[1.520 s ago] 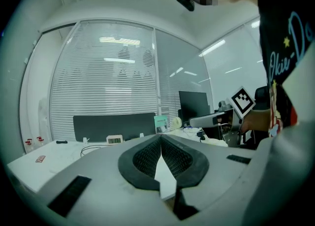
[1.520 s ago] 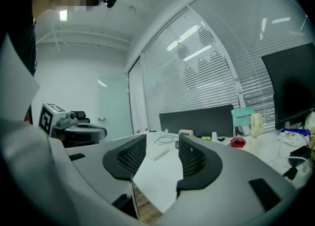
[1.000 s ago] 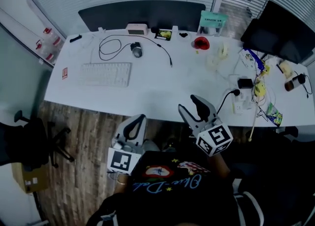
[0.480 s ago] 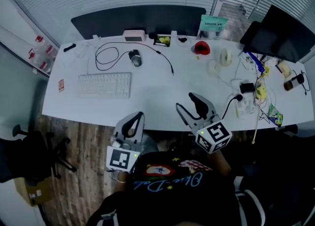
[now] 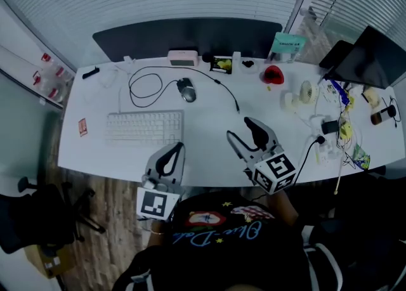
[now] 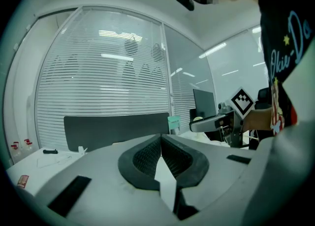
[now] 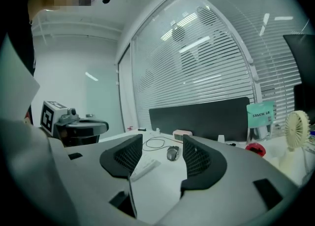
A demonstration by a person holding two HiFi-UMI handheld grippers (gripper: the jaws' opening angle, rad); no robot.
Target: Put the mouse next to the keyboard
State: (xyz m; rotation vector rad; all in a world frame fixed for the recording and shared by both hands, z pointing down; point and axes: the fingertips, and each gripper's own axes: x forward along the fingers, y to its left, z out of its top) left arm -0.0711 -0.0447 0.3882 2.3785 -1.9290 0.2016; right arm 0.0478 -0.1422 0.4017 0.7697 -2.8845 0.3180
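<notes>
A grey wired mouse (image 5: 186, 91) (image 7: 172, 153) lies on the white desk (image 5: 209, 137), behind and to the right of the white keyboard (image 5: 144, 127) (image 7: 143, 166), its black cable (image 5: 144, 85) looped to the left. My right gripper (image 5: 247, 135) (image 7: 158, 158) hovers over the desk's near side, jaws opening and nothing between them; the mouse shows far off through the gap. My left gripper (image 5: 167, 158) (image 6: 160, 158) is at the desk's front edge, pads together, holding nothing.
Along the back edge stand a dark divider panel (image 5: 184, 33), a pink box (image 5: 183, 57), a red bowl (image 5: 274, 75) and a teal card (image 5: 289, 43). A small fan (image 5: 309, 91), power strip and tangled cables (image 5: 330, 137) crowd the right end, beside a dark monitor (image 5: 368, 58).
The view has shifted, so the desk sits lower and closer in the frame. My right gripper's jaws have spread slightly. Both grippers stay near the front edge.
</notes>
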